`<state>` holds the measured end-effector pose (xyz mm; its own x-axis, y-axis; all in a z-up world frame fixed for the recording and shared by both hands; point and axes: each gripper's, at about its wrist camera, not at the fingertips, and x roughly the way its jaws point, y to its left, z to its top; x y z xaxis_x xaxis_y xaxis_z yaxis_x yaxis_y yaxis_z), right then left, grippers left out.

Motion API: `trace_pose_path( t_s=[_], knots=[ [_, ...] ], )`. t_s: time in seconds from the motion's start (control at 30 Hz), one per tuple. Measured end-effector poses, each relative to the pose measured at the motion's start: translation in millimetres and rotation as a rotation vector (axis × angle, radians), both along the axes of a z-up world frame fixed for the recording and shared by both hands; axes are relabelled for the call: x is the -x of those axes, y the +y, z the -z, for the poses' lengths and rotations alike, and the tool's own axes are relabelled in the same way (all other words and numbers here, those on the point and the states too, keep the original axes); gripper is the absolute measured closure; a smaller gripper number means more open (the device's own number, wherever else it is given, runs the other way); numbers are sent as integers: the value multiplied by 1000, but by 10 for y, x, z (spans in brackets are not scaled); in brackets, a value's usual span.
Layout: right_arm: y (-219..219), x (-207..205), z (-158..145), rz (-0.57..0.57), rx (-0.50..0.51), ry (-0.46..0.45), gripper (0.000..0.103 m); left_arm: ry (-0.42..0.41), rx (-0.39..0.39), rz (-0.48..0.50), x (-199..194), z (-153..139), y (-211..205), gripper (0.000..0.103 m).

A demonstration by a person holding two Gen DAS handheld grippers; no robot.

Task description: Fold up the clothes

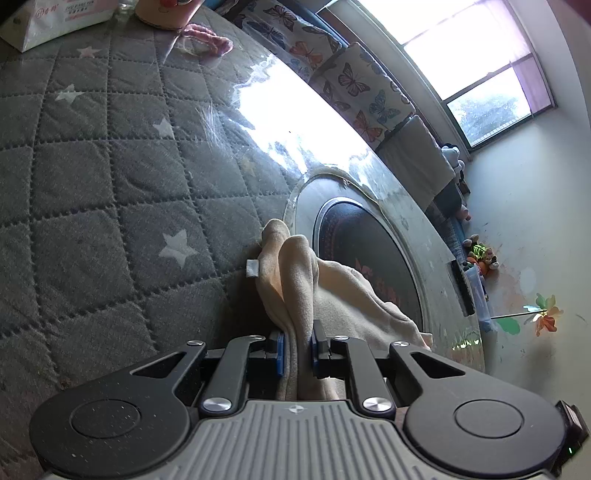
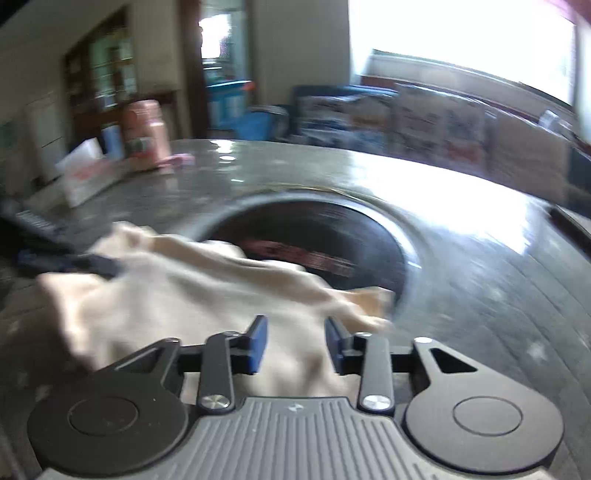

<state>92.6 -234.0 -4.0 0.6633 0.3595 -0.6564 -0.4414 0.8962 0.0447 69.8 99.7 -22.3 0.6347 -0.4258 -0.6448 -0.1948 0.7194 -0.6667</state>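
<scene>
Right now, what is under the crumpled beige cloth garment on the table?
The beige cloth garment lies partly over the dark round inset and the grey quilted star cover; what it hides cannot be seen.

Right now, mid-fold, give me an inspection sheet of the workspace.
Surface: quilted grey star cover; round dark inset.
Job's things: beige garment, bunched, partly over the inset.
Clutter: tissue pack, pink cup, pink scrunchie.
Grippers: left gripper shut on the garment; right gripper open above it.
Cables: nothing seen.
Surroundings: butterfly cushions, window, pinwheel.
</scene>
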Motion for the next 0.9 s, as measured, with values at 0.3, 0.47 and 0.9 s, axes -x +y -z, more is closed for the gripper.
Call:
trace_pose_path(
  t_s=[0.3, 0.47, 0.9],
  knots=[
    [-353, -245, 160, 116, -78, 34, 54, -5, -32, 9, -25, -29, -66, 88],
    [-440, -346, 225, 132, -171, 91, 56, -4, -36, 11, -48, -27, -63, 88],
    [-400, -324, 140, 142, -218, 98, 94, -78, -126, 48, -23, -156, -131, 89]
  ],
)
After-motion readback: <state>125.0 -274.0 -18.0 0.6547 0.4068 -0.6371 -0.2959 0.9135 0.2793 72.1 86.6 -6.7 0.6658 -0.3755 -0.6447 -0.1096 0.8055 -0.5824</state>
